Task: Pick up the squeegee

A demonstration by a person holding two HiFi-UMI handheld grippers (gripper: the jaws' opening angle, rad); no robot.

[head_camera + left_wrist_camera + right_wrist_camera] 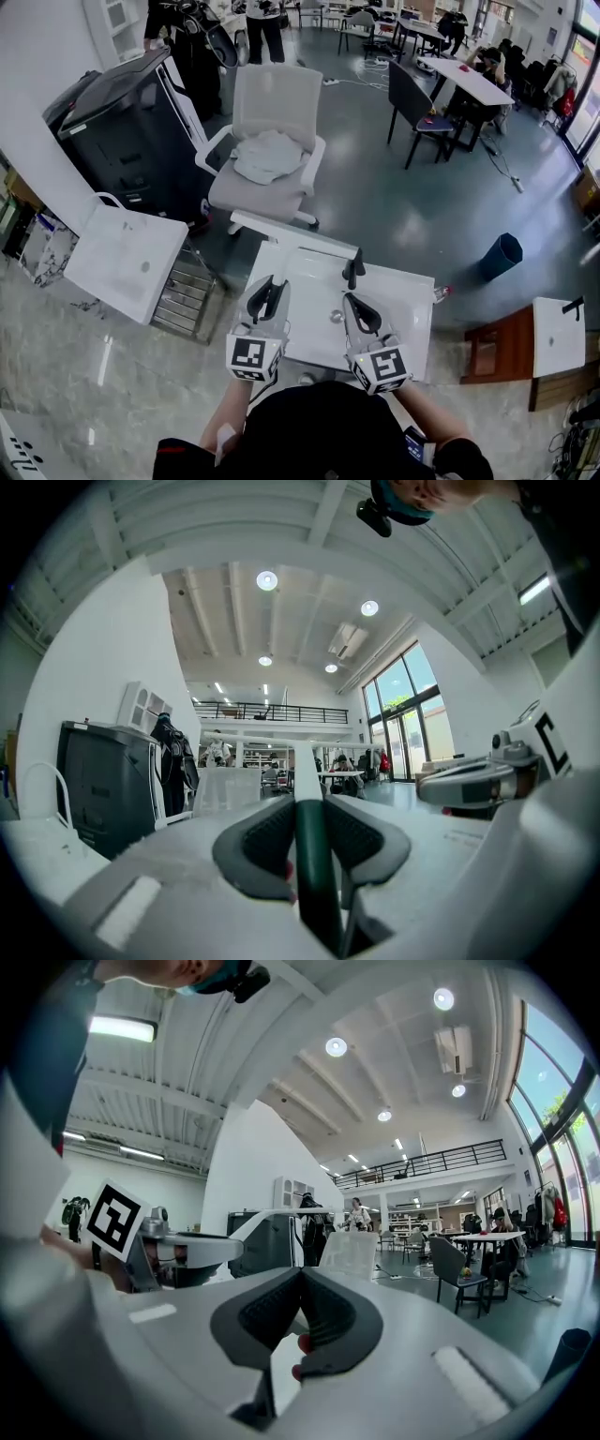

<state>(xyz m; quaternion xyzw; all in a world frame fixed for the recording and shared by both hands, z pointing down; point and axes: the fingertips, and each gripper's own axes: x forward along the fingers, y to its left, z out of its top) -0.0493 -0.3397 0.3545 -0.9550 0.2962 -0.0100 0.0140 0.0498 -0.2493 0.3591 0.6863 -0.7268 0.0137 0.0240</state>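
Note:
The squeegee has a dark green handle (315, 874) and a long white blade (281, 753) at its far end. My left gripper (307, 810) is shut on the handle, which runs straight out between the two grey pads. In the head view the left gripper (272, 284) is held over the near left of a white sink top (412, 309), and the white blade (291, 231) lies crosswise beyond it. My right gripper (352, 302) is alongside, to the right. Its pads meet at the tip with nothing between them (300, 1274). The blade (267, 1215) also shows in the right gripper view.
A black faucet (353, 267) stands at the back of the sink top. Beyond it is a white office chair (277, 103) with a cloth on the seat. A black cabinet (122, 122) and another white basin (122, 258) are at the left; a blue bin (502, 255) is at the right.

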